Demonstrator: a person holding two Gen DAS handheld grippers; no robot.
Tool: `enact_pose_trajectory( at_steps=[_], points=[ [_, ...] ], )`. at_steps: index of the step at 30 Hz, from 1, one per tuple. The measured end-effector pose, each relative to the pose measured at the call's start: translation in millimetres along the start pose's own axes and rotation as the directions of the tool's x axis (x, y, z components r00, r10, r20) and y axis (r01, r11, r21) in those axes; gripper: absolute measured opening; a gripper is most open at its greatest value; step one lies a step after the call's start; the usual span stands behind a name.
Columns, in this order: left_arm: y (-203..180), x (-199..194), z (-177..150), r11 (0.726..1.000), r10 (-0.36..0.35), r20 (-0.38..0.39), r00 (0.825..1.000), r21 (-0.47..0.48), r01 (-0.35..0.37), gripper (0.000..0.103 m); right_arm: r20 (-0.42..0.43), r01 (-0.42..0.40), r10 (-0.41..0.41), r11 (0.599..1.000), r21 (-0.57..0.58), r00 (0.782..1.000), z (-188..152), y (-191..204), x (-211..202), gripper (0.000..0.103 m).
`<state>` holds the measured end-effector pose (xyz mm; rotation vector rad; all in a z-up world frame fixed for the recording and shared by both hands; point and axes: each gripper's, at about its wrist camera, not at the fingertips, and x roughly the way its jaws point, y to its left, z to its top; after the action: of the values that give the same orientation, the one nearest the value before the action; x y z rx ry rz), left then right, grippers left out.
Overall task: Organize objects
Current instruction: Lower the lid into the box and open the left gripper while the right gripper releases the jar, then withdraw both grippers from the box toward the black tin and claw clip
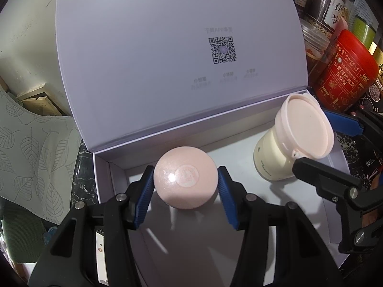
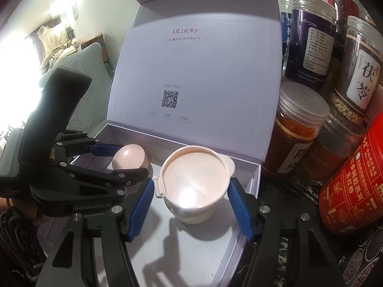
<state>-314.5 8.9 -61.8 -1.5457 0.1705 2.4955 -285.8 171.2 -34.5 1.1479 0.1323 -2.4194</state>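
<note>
An open white gift box (image 1: 103,181) (image 2: 253,179) with its lid (image 1: 167,47) upright lies in front of me. My left gripper (image 1: 185,184) is shut on a round pink jar (image 1: 185,181) inside the box's left part; the jar also shows in the right wrist view (image 2: 129,159). My right gripper (image 2: 191,191) straddles a cream cup with a pink lid (image 2: 195,179) (image 1: 304,129) in the box's right part. Its blue pads (image 2: 141,203) stand a little apart from the cup's sides, so it is open.
Several food jars (image 2: 308,45) and a red tin (image 2: 354,184) (image 1: 344,71) crowd the right side beside the box. A leaf-patterned grey cushion (image 1: 36,143) lies to the left. The counter is dark marble (image 1: 83,184).
</note>
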Motion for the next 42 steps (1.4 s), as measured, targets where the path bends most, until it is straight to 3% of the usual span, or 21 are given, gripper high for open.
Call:
enact_pose_trajectory(
  at_steps=[6,21,22,42],
  points=[
    [0.3,-2.4,-0.7,1.0,-0.004,0.0,1.0,-0.004,0.004,0.056,0.0,-0.008,0.008,1.0,0.006,1.0,-1.1,-1.7,-1.9,0.065],
    [9.4,-40.2,-11.7,1.0,0.017,0.03,0.999,-0.019,-0.017,0.058,0.011,-0.008,0.008,1.0,0.021,1.0,-1.3,2.1,-20.0,0.069],
    [6.6,-36.7,2.4,1.0,0.02,0.034,0.999,-0.019,-0.02,0.058,0.012,-0.002,0.002,1.0,0.021,1.0,-1.5,2.4,-22.1,0.069],
    [-11.8,-146.1,-46.2,0.999,0.039,0.177,0.983,-0.02,-0.036,0.059,0.098,0.069,-0.068,0.998,-0.003,0.993,-2.8,30.6,-123.7,0.072]
  ],
)
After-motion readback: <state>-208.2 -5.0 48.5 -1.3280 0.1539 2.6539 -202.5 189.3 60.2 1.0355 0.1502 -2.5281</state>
